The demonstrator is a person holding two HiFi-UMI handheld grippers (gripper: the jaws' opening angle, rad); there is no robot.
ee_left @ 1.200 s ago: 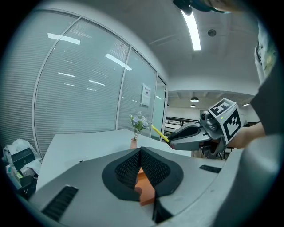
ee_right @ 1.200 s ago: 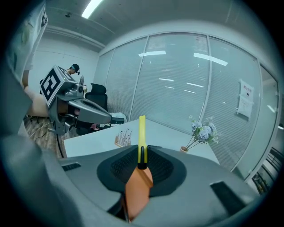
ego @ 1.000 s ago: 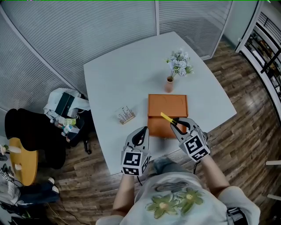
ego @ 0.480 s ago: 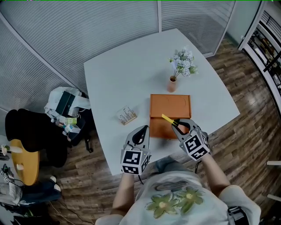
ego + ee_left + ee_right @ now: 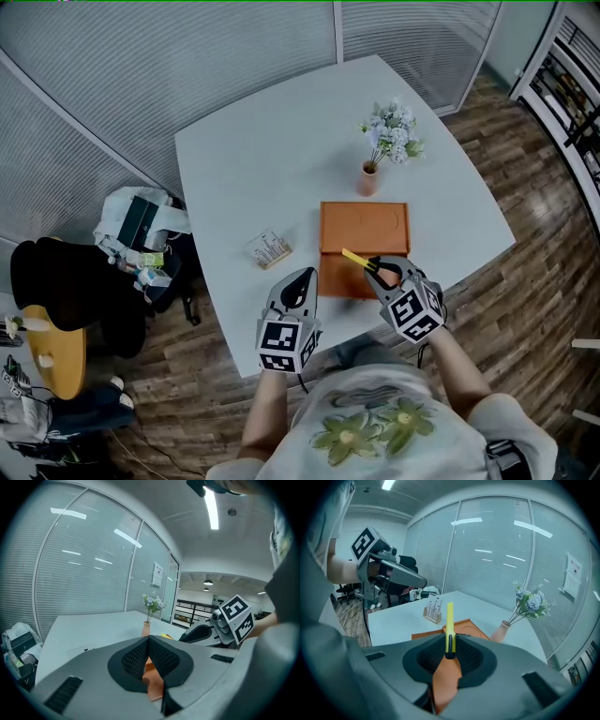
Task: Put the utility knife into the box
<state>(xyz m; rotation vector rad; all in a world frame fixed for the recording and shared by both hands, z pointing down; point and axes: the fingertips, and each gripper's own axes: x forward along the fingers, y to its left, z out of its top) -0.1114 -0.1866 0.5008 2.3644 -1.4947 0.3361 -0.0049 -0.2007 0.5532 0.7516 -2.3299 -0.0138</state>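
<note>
A yellow utility knife (image 5: 357,259) (image 5: 449,625) is clamped in my right gripper (image 5: 382,273) (image 5: 450,652), its tip sticking out forward and up. It hangs above the near part of the flat orange box (image 5: 364,246) (image 5: 459,628), whose lid looks closed. My left gripper (image 5: 298,289) (image 5: 147,656) is shut with nothing in it, over the table's near edge just left of the box. The box's near edge (image 5: 154,681) shows below the left gripper's pads.
A white table (image 5: 262,169) carries a small vase of flowers (image 5: 387,141) behind the box and a small rack of thin rods (image 5: 268,248) to its left. Bags and a chair stand on the wood floor at left. A railing lies at far right.
The right gripper with the knife has shifted slightly toward me over the box's near edge. The left gripper has stayed in place.
</note>
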